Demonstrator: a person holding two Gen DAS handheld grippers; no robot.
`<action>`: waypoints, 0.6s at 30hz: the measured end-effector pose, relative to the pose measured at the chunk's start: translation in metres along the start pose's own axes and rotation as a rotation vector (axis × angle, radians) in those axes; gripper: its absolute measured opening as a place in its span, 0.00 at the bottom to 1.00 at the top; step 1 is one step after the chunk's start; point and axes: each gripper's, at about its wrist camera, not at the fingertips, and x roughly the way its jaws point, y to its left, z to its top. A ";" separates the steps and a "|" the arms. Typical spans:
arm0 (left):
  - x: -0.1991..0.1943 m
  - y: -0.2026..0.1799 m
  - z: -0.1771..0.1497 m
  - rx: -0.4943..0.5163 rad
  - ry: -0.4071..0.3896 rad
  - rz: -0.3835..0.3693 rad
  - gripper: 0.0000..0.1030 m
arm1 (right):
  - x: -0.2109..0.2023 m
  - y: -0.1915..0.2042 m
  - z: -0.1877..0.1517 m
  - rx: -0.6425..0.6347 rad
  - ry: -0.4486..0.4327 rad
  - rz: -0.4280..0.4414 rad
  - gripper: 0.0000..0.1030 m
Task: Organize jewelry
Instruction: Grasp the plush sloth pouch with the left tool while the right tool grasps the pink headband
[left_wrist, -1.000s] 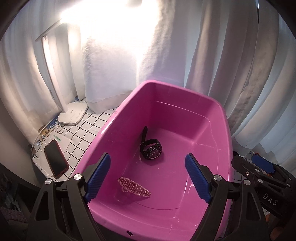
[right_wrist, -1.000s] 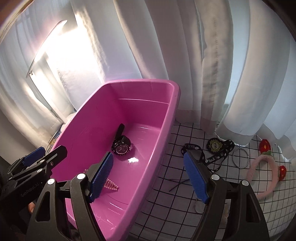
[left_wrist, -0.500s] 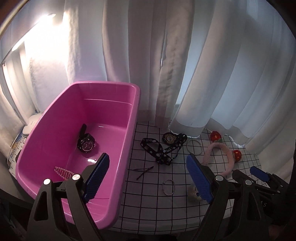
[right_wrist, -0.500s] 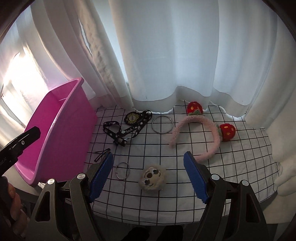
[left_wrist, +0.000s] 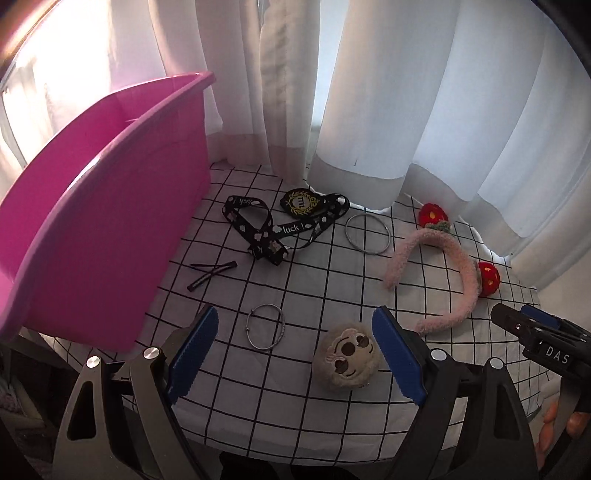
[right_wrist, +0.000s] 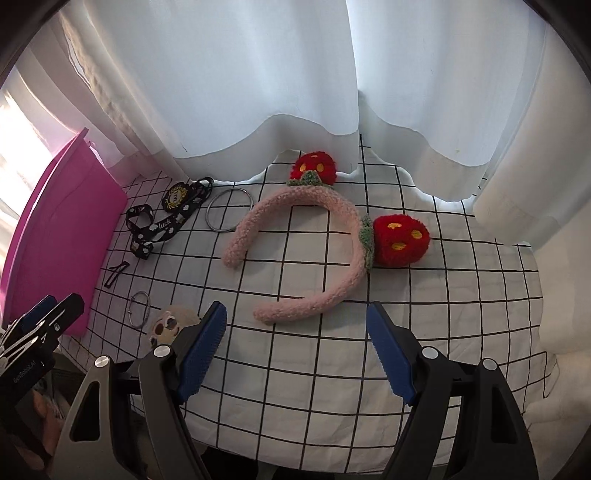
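The left gripper has its two blue ribbed fingers spread wide and holds nothing. Between them lies a thin silver bangle with a clasp, and at about 4 o'clock from it, near the right pad, sits a round beige plush face charm. Further out, at 11 o'clock, are two dark hair pins lying crossed, then a black ribbon lanyard printed "luck". The pink plastic tub stands at 9 o'clock on the white cloth with black grid lines.

The right gripper is also wide open and empty. Just ahead at 12 o'clock lies a fluffy pink headband with red knitted mushrooms, and at 10 o'clock a large plain silver ring.
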 end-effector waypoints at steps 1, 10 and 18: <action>0.006 -0.003 -0.003 -0.008 0.011 0.005 0.81 | 0.007 -0.005 0.000 -0.002 0.013 -0.002 0.73; 0.056 -0.020 -0.018 -0.023 0.097 0.037 0.81 | 0.056 -0.030 0.012 0.030 0.070 -0.012 0.73; 0.072 -0.037 -0.026 -0.012 0.146 0.012 0.81 | 0.076 -0.034 0.012 0.045 0.107 0.004 0.73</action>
